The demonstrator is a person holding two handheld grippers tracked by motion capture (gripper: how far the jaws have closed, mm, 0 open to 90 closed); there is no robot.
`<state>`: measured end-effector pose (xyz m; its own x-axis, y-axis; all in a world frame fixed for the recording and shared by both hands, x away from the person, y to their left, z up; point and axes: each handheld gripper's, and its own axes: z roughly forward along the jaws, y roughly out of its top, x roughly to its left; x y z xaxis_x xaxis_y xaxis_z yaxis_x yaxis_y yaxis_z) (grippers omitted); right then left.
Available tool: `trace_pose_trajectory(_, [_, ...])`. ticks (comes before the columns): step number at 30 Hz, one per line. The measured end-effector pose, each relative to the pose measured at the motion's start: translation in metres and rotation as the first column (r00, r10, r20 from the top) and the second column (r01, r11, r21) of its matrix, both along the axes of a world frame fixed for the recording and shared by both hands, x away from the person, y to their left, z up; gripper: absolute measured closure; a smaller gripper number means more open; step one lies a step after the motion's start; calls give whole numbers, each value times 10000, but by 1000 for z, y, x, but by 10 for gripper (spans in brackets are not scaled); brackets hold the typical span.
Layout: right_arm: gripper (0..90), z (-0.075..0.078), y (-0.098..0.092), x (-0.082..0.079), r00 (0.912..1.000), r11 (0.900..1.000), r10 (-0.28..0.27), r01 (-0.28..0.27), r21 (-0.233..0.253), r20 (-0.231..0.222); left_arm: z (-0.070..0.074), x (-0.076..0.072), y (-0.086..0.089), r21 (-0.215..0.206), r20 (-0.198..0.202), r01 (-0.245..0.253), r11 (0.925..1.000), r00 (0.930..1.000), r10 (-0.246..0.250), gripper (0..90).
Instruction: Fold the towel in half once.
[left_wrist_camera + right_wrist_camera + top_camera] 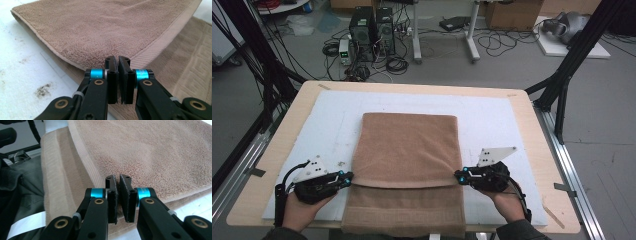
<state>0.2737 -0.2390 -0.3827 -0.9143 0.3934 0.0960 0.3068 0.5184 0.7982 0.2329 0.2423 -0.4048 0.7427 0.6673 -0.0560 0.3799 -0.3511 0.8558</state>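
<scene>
A brown towel (pixel 409 145) lies folded on the white mat (pixel 497 117). The hemmed edge of its upper layer faces me, and its lower layer (pixel 404 210) runs over the table's near edge. My left gripper (pixel 350 176) sits at the upper layer's near left corner. In the left gripper view, the left gripper (pixel 118 60) is shut with the towel (pixel 100 30) corner tucked at its jaws. My right gripper (pixel 457 175) sits at the near right corner. In the right gripper view, the right gripper (pixel 118 178) is likewise shut on the towel (pixel 150 150) edge.
The mat covers most of a wooden table (pixel 532 130). Black frame struts (pixel 572 55) rise at the table's left and right. Computers (pixel 372 30), cables and boxes sit on the floor beyond the far edge. A dark sleeve (pixel 22 190) shows in the right gripper view.
</scene>
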Motion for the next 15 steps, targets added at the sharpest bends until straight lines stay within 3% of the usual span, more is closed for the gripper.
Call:
trace_pose_trajectory(7, [848,2,-2,-25,9995,9994,323,-324,112,66,4,-29,2,-54,-10,300,9995,9995,-300,856])
trace_pose_trajectory(10, [837,1,-4,-40,9978,9978,653,-654,129,63,3,-41,3,-145,-198,674,9976,9975,-676,843])
trace_pose_trajectory(12, [735,2,-6,-46,9961,9958,870,-873,283,118,4,-44,4,-134,-303,768,9970,9966,-772,750])
trace_pose_trajectory(14, [668,3,-10,-46,9964,9950,836,-828,566,-121,5,-42,5,-139,-256,689,9975,9973,-692,682])
trace_pose_trajectory(15, [639,4,-12,-44,9977,9964,677,-676,517,16,5,-38,5,-200,-226,581,9981,9980,-586,660])
